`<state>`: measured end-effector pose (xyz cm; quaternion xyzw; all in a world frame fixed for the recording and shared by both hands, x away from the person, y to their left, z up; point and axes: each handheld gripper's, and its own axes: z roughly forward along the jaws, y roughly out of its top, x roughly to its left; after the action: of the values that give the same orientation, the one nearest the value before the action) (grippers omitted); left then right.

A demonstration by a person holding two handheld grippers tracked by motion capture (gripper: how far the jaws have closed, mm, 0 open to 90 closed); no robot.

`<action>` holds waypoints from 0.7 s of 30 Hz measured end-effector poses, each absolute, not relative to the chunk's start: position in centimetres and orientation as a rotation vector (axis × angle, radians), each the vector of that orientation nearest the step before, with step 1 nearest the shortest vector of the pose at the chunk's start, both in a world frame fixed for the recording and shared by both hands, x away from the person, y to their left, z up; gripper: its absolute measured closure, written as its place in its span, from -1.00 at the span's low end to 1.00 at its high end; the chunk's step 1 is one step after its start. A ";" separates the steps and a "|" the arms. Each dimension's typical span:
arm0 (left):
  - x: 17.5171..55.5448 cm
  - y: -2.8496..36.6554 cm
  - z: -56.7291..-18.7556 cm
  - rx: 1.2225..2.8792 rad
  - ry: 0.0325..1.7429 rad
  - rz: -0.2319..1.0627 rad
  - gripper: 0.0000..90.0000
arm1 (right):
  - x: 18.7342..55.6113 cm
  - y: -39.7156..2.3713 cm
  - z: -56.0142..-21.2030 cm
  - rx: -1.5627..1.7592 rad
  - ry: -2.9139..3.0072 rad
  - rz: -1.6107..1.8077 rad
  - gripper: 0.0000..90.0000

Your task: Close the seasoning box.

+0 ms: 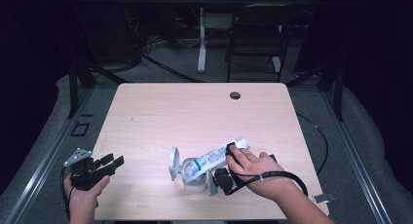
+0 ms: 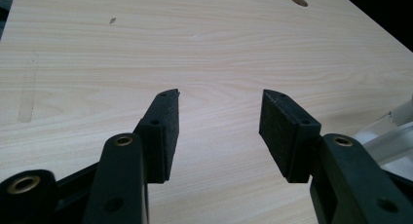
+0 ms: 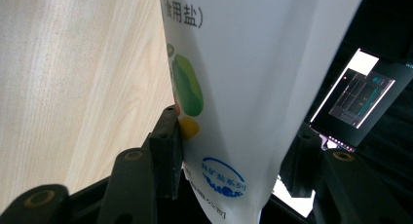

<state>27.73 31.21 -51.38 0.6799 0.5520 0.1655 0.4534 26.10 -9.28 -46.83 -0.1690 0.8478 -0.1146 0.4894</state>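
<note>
Salt pouch (image 1: 214,158), white with blue and green print, clamped in right hand-held gripper (image 3: 229,151) above the desk (image 1: 160,112).
Tilted, lower end resting in a white lidded container (image 1: 192,177), flip lid (image 1: 174,161) raised; both near front edge of desk. Left hand-held gripper (image 2: 219,121) released, nothing between pads, at front-left corner, well apart from pouch.
</note>
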 end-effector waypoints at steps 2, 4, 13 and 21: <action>27.7 31.2 -51.4 1.679 1.364 0.408 0.10 | 26.1 -9.3 -46.8 -0.409 2.060 -0.280 0.13; 27.8 31.2 -51.5 1.672 1.365 0.413 0.10 | 26.1 -9.4 -46.9 -0.407 2.065 -0.272 0.13; 27.8 31.2 -51.5 1.671 1.366 0.410 0.10 | 26.1 -9.4 -46.9 -0.411 2.064 -0.261 0.14; 27.7 31.2 -51.4 1.672 1.365 0.412 0.10 | 26.1 -9.4 -46.9 -0.416 2.058 -0.268 0.16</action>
<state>27.74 31.21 -51.45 0.6776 0.5533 0.1670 0.4549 26.09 -9.45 -46.86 -0.1713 0.8473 -0.1105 0.4904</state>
